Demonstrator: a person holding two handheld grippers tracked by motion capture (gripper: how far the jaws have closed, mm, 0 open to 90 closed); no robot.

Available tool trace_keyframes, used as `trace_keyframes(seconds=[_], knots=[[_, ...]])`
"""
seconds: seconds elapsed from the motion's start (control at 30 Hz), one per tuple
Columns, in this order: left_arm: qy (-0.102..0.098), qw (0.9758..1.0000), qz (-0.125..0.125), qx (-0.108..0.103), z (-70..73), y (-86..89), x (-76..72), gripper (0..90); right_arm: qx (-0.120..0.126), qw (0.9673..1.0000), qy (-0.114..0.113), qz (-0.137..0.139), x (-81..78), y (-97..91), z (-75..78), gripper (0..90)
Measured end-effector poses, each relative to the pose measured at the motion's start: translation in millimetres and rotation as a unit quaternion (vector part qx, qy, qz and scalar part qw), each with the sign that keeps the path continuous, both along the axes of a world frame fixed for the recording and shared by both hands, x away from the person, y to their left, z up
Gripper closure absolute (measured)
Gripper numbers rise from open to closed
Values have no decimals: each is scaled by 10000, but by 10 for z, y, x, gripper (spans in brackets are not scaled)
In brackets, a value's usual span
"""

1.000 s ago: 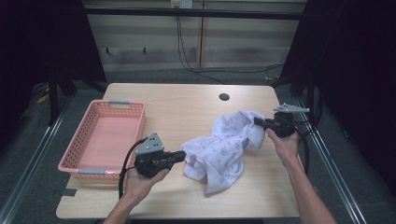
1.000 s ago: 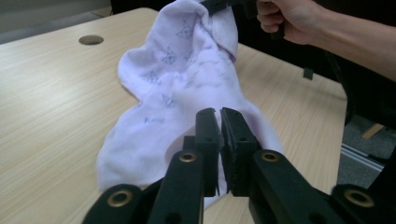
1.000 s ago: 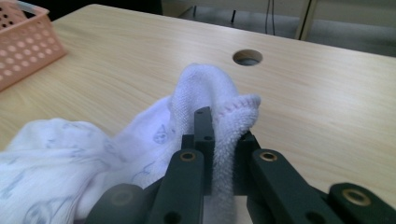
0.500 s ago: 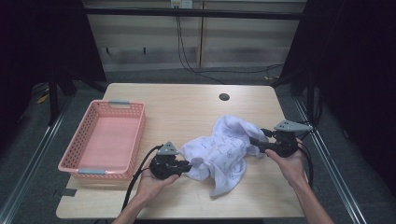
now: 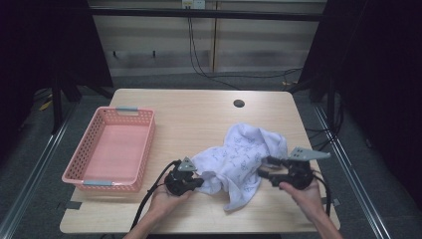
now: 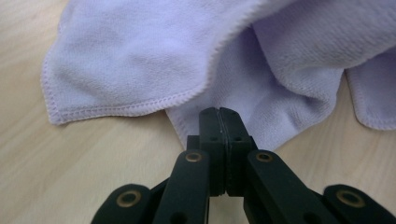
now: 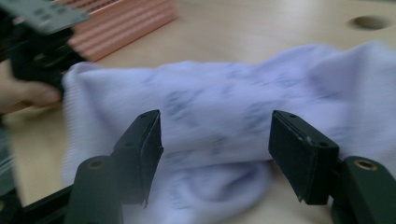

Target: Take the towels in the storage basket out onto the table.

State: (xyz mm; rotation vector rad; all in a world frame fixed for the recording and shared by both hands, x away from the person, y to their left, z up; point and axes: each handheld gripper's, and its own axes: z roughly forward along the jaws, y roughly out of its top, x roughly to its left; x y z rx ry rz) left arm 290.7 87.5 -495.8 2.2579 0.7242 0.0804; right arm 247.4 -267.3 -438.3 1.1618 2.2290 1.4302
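towel (image 5: 244, 159): pale lilac, faint grey print | basket (image 5: 79, 169): pink | table (image 5: 199, 114): light wood

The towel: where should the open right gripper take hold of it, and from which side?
Judging by its pose, grip the towel's bunched right edge, coming in low from the right. That fold lies between the right gripper's open fingers, clear of other layers.

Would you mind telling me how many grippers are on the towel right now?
2. The left gripper sits at the towel's near-left edge, fingers closed at its hem. The right gripper is at the towel's right side, its fingers open around a fold.
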Motion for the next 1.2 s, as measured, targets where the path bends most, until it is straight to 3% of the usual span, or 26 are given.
trace_keyframes(seconds=[0.03,0.07,0.13,0.17,0.2,0.27,0.3,0.33,0.4,0.43,0.47,0.5,0.53,0.63,0.7,0.73,0.83,0.87,0.9,0.93,0.97,1.03,1.07,1.1,1.13,1.2], knots=[[0,10000,0,0,0,0,0,891,0,10000,0,0,0,0,0,349],[-69,9999,20,114,14,59,-76,890,90,9986,216,480,-105,194,-110,348],[-68,9998,81,172,24,125,-129,889,58,9960,322,834,-158,336,-163,342],[-68,9998,81,172,24,125,-129,889,58,9960,322,834,-158,336,-163,342],[-42,9999,93,96,16,208,-161,888,262,9912,571,1164,-190,475,-259,336],[-32,9999,156,-14,0,241,-172,886,89,9895,598,1315,-208,556,-305,334],[56,9998,203,-59,-4,274,-165,886,-63,9876,638,1430,-218,629,-345,334],[148,9995,252,-118,-5,289,-149,885,-24,9846,754,1578,-216,686,-382,343],[128,9995,236,-139,-10,289,-139,883,-255,9801,912,1745,-208,840,-484,609],[128,9995,236,-139,-10,289,-139,883,-255,9801,912,1745,-208,840,-484,609],[123,9995,243,-136,-10,290,-139,883,-325,9792,932,1771,-193,856,-508,703],[128,9995,234,-144,-10,291,-137,883,-242,9842,721,1598,-137,753,-445,866],[15,9997,250,-24,0,297,-133,883,-142,9862,680,1503,-109,683,-400,870],[45,9994,324,-63,-4,308,-116,884,106,9945,387,966,13,330,-210,875],[16,9993,362,-1,1,324,-96,885,55,9966,275,771,49,212,-154,875],[-7,9994,354,-14,0,319,-105,885,34,9988,199,457,154,-28,-90,875],[40,9996,288,26,13,308,-134,885,-110,9993,247,253,279,-230,-82,874],[66,9999,145,45,19,296,-195,886,-199,9995,248,-54,394,-386,-122,872],[66,9999,145,45,19,296,-195,886,-199,9995,248,-54,394,-386,-122,872],[155,9999,18,29,27,285,-257,886,-162,9986,466,-202,526,-498,-249,849],[155,9999,18,29,27,285,-257,885,-162,9986,466,-202,526,-498,-249,849],[140,9998,-166,16,40,277,-307,880,-193,9973,691,-162,610,-493,-375,741],[172,9995,-253,-107,54,274,-311,865,-443,9958,780,-175,645,-414,-451,636],[139,9996,-217,-142,73,278,-309,865,-443,9958,780,-175,645,-414,-451,636],[131,9989,-145,-415,128,302,-269,836,-445,9954,832,-144,649,-375,-472,546],[25,9984,16,-557,193,334,-231,774,-451,9959,752,-223,623,-378,-443,477]])
